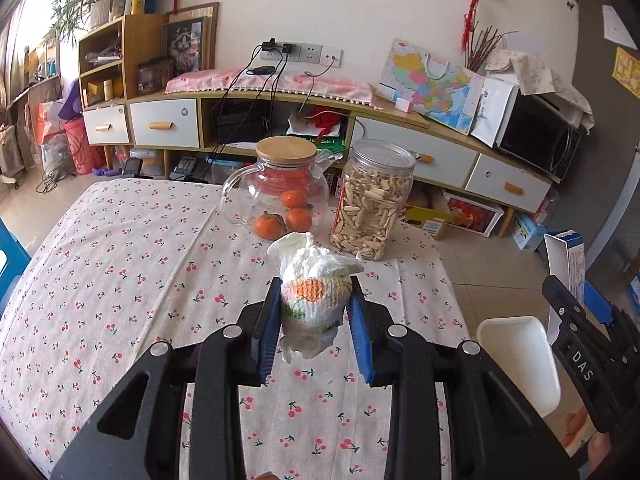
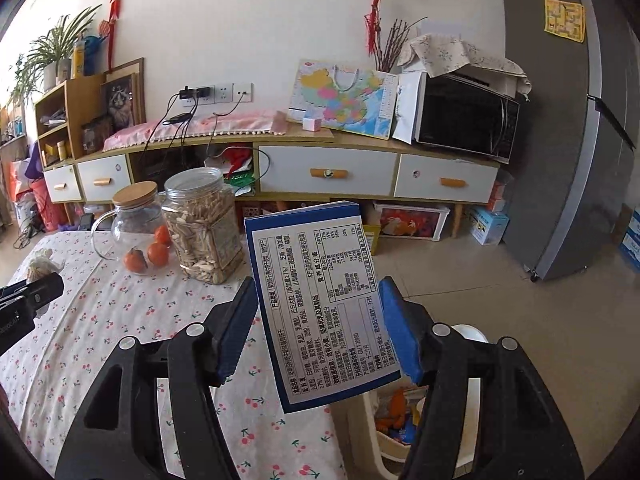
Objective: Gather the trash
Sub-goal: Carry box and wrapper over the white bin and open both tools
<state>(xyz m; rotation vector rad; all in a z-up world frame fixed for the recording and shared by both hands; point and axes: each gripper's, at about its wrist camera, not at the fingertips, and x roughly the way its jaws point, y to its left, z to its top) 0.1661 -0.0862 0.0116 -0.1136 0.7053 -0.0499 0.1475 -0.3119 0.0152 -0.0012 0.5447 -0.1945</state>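
Two pieces of trash are in your jaws at once. Your left gripper (image 1: 314,312) pinches a crumpled wrapper wad (image 1: 314,300) by its sides, lifted clear of the cherry-print counter (image 1: 120,280) so nothing drags. Your right gripper (image 2: 320,328) has a blue-edged snack box (image 2: 320,304) between its pads, printed panel facing the camera; the left pad touches, the right contact I cannot tell. It hangs above the white waste bin (image 2: 400,440), likely for dropping. Beyond stand the glass teapot (image 1: 280,192) of tangerines and the seed jar (image 1: 372,200), apparently keepers.
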